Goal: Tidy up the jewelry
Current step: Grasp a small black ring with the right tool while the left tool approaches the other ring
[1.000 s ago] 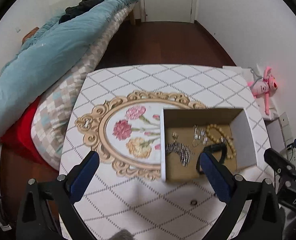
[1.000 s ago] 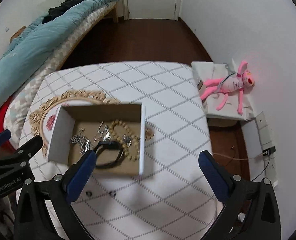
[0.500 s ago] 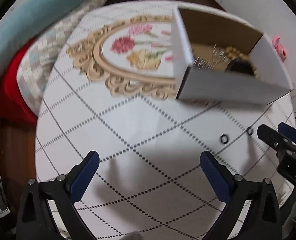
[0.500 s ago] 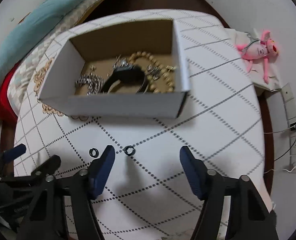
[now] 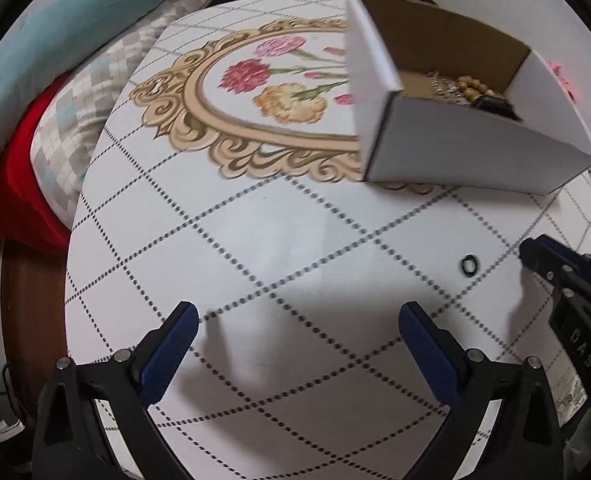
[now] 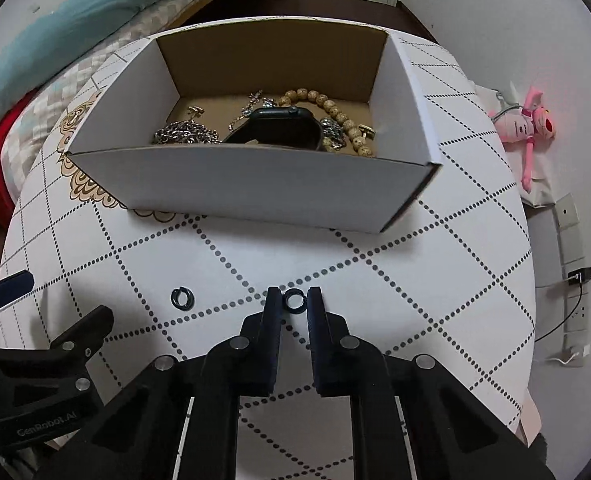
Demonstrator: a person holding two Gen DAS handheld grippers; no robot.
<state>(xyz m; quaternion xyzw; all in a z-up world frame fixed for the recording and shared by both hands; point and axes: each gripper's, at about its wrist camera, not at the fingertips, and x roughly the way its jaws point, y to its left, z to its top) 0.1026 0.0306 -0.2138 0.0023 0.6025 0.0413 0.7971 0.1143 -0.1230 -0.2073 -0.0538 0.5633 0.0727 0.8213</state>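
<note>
A white cardboard box (image 6: pixel 255 184) stands on the round table and holds a black watch (image 6: pixel 279 130), a wooden bead bracelet (image 6: pixel 335 110) and silver chains (image 6: pixel 185 134). Two small dark rings lie on the table in front of it. My right gripper (image 6: pixel 294 300) has closed its fingers around one ring (image 6: pixel 295 300), low on the table. The other ring (image 6: pixel 182 297) lies to its left and also shows in the left wrist view (image 5: pixel 469 266). My left gripper (image 5: pixel 295 336) is open and empty above the table, left of the right gripper.
The table (image 5: pixel 255 240) has a dotted diamond pattern and a gold-framed flower print (image 5: pixel 263 92). A bed with a teal blanket (image 5: pixel 55 32) is at the left. A pink plush toy (image 6: pixel 529 124) lies on the floor at the right, by wall sockets.
Both grippers came down toward the table in front of the box. My right gripper's fingers narrowed from wide open to close around one ring. My left gripper stayed open.
</note>
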